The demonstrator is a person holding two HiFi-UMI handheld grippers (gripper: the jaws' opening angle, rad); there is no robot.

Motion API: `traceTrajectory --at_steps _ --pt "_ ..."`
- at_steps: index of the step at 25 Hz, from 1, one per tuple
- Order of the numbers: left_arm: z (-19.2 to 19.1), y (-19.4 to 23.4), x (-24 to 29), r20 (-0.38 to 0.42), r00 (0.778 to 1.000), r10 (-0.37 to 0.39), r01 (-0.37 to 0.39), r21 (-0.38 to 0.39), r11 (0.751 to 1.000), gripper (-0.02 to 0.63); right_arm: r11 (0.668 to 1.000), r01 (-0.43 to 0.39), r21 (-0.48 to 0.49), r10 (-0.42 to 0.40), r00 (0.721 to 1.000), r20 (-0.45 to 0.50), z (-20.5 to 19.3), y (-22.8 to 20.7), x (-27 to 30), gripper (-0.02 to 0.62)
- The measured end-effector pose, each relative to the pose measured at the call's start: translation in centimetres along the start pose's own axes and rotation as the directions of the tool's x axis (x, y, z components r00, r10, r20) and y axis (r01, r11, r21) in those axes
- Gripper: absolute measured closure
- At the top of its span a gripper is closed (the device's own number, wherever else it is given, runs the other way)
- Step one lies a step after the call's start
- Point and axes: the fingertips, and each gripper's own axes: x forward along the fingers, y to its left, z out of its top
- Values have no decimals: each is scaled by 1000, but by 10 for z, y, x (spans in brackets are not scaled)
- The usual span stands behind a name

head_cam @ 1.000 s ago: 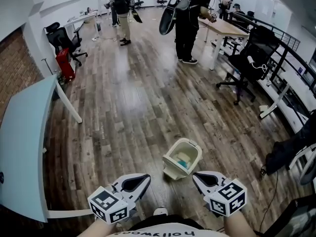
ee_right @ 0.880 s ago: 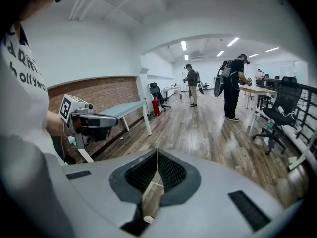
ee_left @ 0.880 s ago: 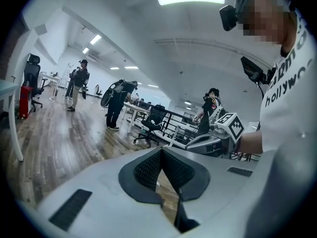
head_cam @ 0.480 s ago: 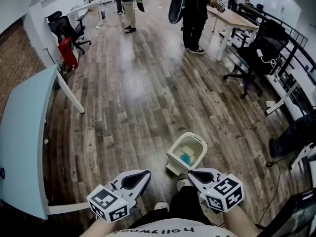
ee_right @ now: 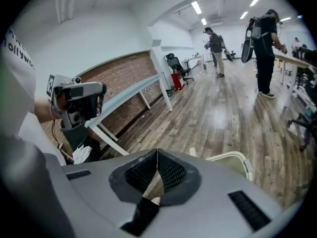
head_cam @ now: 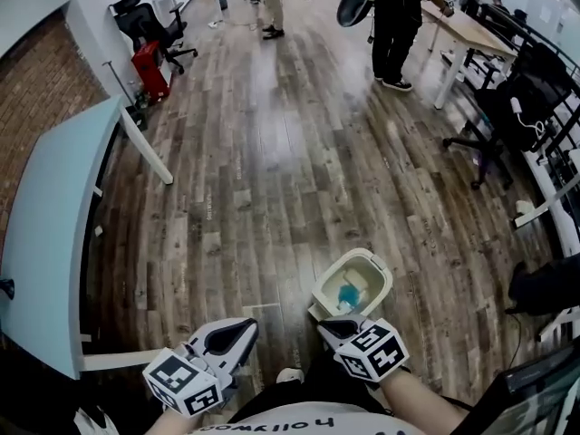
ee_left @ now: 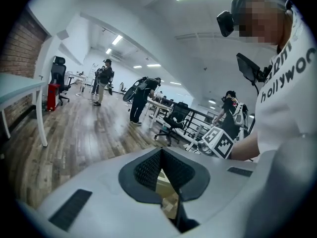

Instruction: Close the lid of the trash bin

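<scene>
Of the trash bin point(head_cam: 370, 263) we cannot see the near side: the right gripper point(head_cam: 328, 326) covers it. The blue thing point(head_cam: 347, 295) inside is too small for us to name. The top edge cuts off the standing person point(head_cam: 396, 25).

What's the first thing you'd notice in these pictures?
Probably the open cream trash bin on the wood floor, low in the head view, with something blue inside. Just below it are two grey grippers with black-and-white marker cubes: the right gripper close by the bin's near side, the left gripper off to its left, both shut.
</scene>
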Motion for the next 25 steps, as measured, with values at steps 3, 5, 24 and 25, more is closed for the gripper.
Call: traceTrajectory --at_steps 3,5,24,25 --pt "-4 2 10 -31 999 45 -45 -19 999 601 998 -38 -50 34 997 -66 -13 -11 28 586" --pt "-6 3 17 -49 997 65 -66 -26 997 601 995 -44 -90 33 992 -118 -23 -19 45 586" --pt "-9 1 60 -112 984 139 -140 -3 990 601 997 -66 -44 54 972 -227 -46 -98 58 586" --pt "-10 0 63 -115 984 136 -138 -6 990 601 996 -58 -64 41 971 -237 -45 -101 57 586"
